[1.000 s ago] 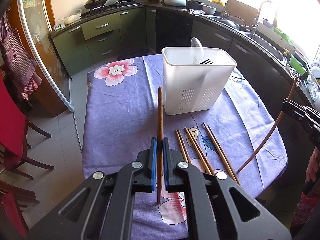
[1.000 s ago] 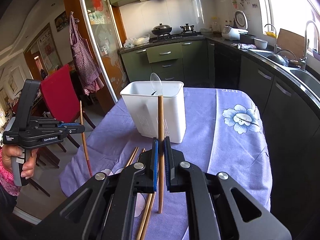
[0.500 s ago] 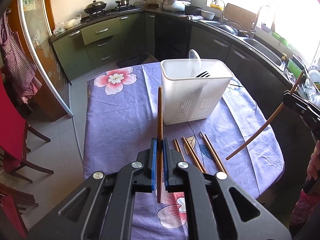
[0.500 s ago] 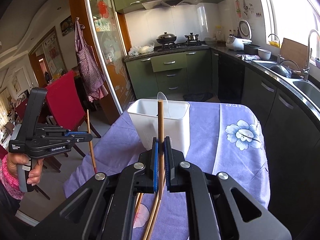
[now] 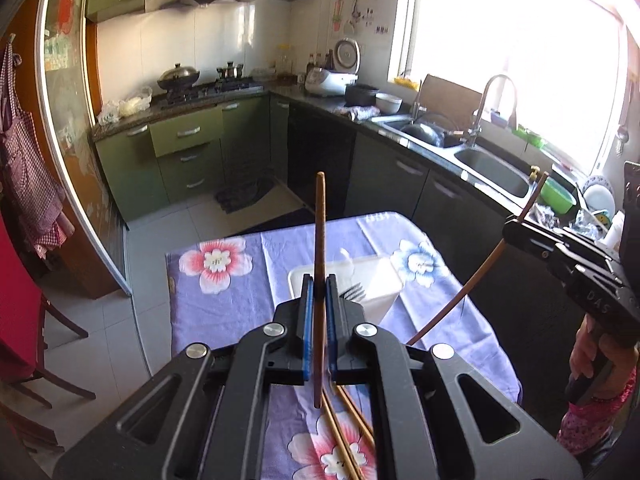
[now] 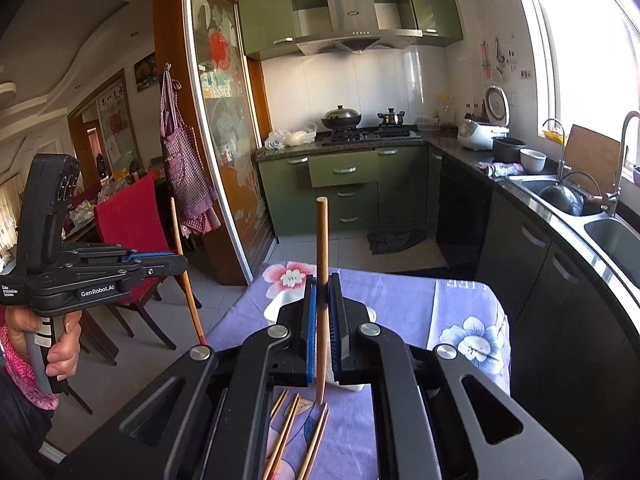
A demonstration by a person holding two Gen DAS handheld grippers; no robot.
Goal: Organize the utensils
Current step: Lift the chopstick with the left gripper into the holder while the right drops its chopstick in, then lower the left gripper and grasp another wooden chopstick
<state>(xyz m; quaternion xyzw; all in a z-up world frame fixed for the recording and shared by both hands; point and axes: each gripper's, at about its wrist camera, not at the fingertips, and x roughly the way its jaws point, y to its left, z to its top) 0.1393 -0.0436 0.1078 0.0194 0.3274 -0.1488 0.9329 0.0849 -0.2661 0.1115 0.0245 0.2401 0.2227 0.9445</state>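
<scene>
**Now carrying: one chopstick per hand, both above the caddy**

Step in hand, as you should judge it: transport. Your left tongs (image 5: 317, 292) are clamped on a dark chopstick (image 5: 320, 240), held upright, blue pads pressed to its sides. Your right tongs (image 6: 323, 300) pinch a paler chopstick (image 6: 321, 264) the same way, also near vertical. Both are raised above the white caddy (image 5: 380, 276), which stands on the bench (image 5: 240, 292) under its purple floral cloth.

Next move, by estimate: bring each lower tip over the caddy's open mouth, keep the stick upright, lower until the tip is inside the rim, then release. The fork (image 5: 352, 292) and the spoon (image 5: 347, 258) already sit inside the caddy; aim beside them. More loose chopsticks (image 6: 304, 436) lie on the cloth on the near side of the caddy, so several pickups remain.

View differences:
- Left wrist view looks down into the caddy and shows the fork and spoon; it also shows the right tongs from the side, their stick slanting down toward the caddy.
- Right wrist view hides most of the caddy behind its own fingers; only a white edge shows. It does show the left tongs side-on, left of the caddy, and more of the loose sticks.
</scene>
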